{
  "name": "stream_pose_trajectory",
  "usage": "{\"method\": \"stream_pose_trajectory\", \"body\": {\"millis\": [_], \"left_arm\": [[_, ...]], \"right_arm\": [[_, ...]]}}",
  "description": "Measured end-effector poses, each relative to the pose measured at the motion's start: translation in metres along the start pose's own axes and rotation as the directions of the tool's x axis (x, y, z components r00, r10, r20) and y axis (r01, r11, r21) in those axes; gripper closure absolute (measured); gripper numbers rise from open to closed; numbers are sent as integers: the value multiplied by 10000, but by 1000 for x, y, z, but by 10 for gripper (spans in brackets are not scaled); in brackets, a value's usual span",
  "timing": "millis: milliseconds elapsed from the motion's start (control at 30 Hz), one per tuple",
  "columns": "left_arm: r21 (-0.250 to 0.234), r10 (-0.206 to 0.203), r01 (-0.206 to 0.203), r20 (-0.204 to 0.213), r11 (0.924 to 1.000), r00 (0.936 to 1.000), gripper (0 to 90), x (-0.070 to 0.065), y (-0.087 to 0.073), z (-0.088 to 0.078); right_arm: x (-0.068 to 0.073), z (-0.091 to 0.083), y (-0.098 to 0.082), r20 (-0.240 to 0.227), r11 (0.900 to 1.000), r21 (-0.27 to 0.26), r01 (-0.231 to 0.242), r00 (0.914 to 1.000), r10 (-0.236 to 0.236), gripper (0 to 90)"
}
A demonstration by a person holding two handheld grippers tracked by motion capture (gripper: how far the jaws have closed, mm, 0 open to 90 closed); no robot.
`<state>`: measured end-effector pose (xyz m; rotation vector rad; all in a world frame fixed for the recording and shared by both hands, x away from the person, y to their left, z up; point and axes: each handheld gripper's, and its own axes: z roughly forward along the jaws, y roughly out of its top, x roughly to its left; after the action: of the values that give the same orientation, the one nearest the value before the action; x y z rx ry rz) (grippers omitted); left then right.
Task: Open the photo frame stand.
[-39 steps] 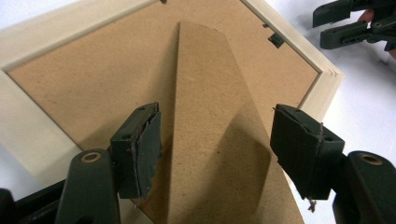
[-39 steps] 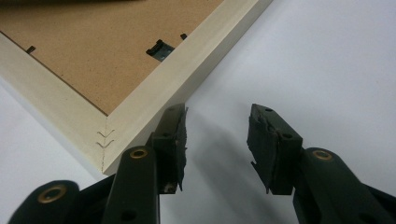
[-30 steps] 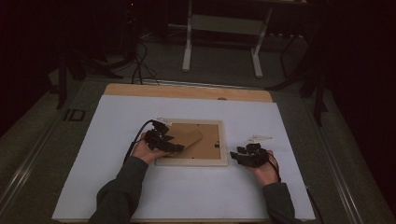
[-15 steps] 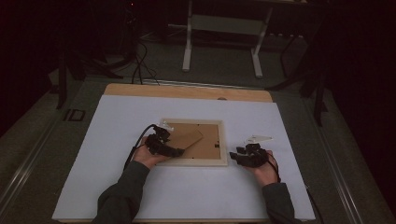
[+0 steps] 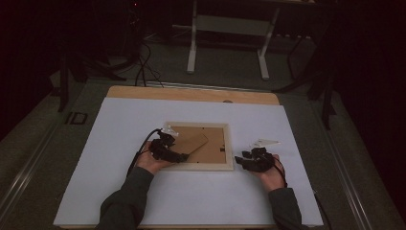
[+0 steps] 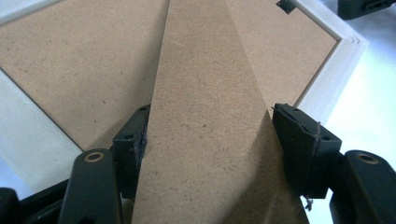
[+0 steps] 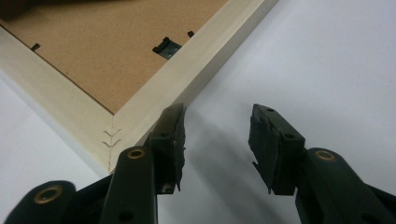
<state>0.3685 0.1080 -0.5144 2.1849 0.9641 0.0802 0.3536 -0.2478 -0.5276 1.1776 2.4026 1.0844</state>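
A pale wooden picture frame [image 5: 198,166] lies face down on the white table, its brown backing board up. A brown easel stand [image 5: 196,143] [image 6: 205,116] runs slantwise across the board. My left gripper [image 5: 178,154] [image 6: 208,126] comes in over the frame's near left part and is shut on the stand, one pad on each long edge. My right gripper [image 5: 242,161] [image 7: 217,135] rests on the table just off the frame's near right corner [image 7: 112,135]. It is open with bare table between the pads, and its left fingertip [image 7: 173,121] sits against the frame's outer edge.
Small black metal tabs [image 7: 166,48] hold the backing board in the frame. The white sheet [image 5: 119,191] covers the table, with a wooden strip [image 5: 191,93] along the far edge. Beyond it are stand legs [image 5: 192,48] and cables [image 5: 141,67] on the dark floor.
The left hand has shifted slightly toward the frame's near edge with its jaws still on the stand. The right hand has stayed put.
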Motion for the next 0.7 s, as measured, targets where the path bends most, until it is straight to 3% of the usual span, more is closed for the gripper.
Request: {"method": "stream_pose_trajectory", "body": {"millis": [433, 700], "left_arm": [[-7, 453, -454, -455, 9990, 9979, 359, -7, 0, -1], [-8, 681, -683, -663, 9977, 9955, 358, -9, 0, -2]], "right_arm": [[2, -3, 3, 21, 9998, -178, -56, 10000, 57, 547], [1, -10, 15, 63, 9991, -412, 31, 10000, -29, 547]]}}
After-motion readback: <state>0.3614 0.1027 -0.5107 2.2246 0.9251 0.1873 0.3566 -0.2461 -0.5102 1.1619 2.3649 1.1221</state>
